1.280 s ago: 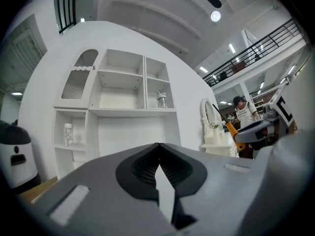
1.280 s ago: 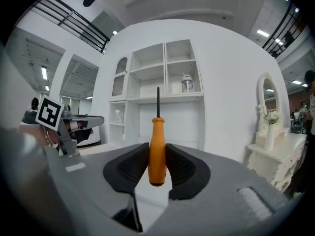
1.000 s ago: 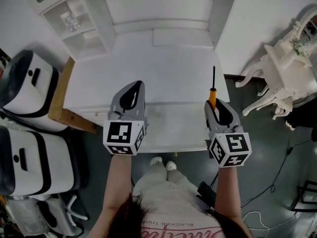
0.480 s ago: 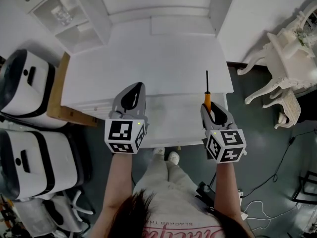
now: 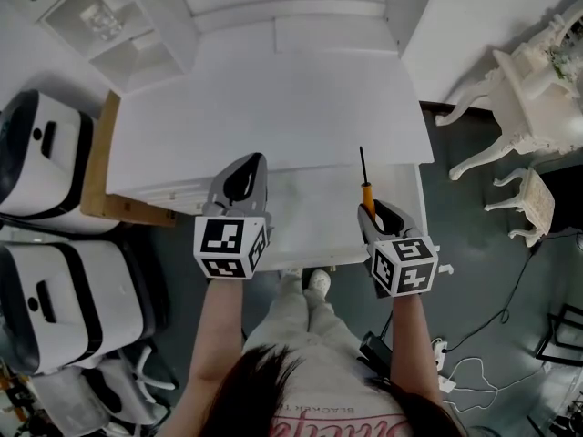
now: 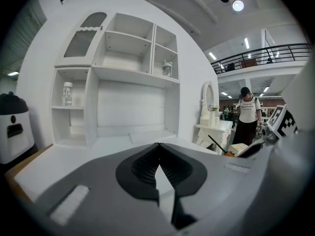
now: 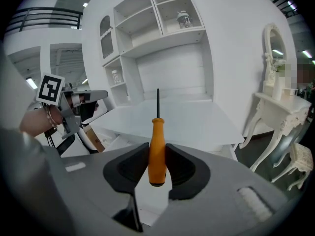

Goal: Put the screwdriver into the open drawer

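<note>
Screwdriver (image 5: pixel 364 186) clamped by its handle in right gripper (image 5: pixel 371 211), shaft pointing ahead, drawer (image 5: pixel 310 230) just below it; left gripper (image 5: pixel 247 166) closed on nothing. We worry tip snags desk (image 5: pixel 273 107) edge ahead, or early release bounces it out.

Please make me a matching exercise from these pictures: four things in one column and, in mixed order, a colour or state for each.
1 screwdriver
2 left tongs
3 right tongs
4 drawer

A open
B orange handle, black shaft
C shut, nothing between them
D shut on the screwdriver

Pairs: 1-B, 2-C, 3-D, 4-A
</note>
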Tool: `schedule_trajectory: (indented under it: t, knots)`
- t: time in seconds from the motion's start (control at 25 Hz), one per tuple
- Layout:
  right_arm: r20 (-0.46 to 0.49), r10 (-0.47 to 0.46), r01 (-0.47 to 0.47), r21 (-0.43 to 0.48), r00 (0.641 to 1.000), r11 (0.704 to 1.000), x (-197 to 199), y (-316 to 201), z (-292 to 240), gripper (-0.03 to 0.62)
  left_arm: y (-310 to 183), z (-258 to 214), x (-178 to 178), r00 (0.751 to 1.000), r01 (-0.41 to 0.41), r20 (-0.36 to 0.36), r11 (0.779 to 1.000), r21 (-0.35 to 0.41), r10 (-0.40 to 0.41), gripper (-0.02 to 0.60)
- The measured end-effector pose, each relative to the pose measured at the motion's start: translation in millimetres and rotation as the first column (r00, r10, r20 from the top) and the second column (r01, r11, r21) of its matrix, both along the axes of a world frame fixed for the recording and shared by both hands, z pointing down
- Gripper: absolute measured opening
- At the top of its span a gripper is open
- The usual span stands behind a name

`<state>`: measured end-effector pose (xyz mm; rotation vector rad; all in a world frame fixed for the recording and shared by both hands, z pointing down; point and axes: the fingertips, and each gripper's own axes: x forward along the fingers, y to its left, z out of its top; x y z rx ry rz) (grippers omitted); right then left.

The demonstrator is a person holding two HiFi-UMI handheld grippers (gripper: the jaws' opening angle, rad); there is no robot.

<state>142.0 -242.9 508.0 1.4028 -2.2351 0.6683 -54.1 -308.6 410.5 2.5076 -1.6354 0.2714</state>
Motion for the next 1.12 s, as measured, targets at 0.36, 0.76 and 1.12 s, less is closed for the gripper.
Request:
schedule_trajectory:
  t: [0.36,0.76,1.12]
  knots:
    - [-0.045,-0.035,0.027,-0.165,0.998,0.986,-8.9,4.9,45.1,0.112,-7.9,7.5,-8.9,1.000,0.010,-0.013,1.000,-0.020,-0.010,0.012]
    - [-0.096,-0.127,0.086,-0.353,0.987,0.932,-18.1,12.2,85.5,0.112,-17.9,8.6,-17.1,0.999,0.024,-0.026,0.999,-0.027,-0.024,0.012]
    - [-0.129,-0.172,0.086,-0.498,0.977,0.863,-24.9,13.1,112.8,0.112,-23.4,11.5,-17.1,1.000,0.006,-0.006,0.999,-0.043,-0.006,0.012]
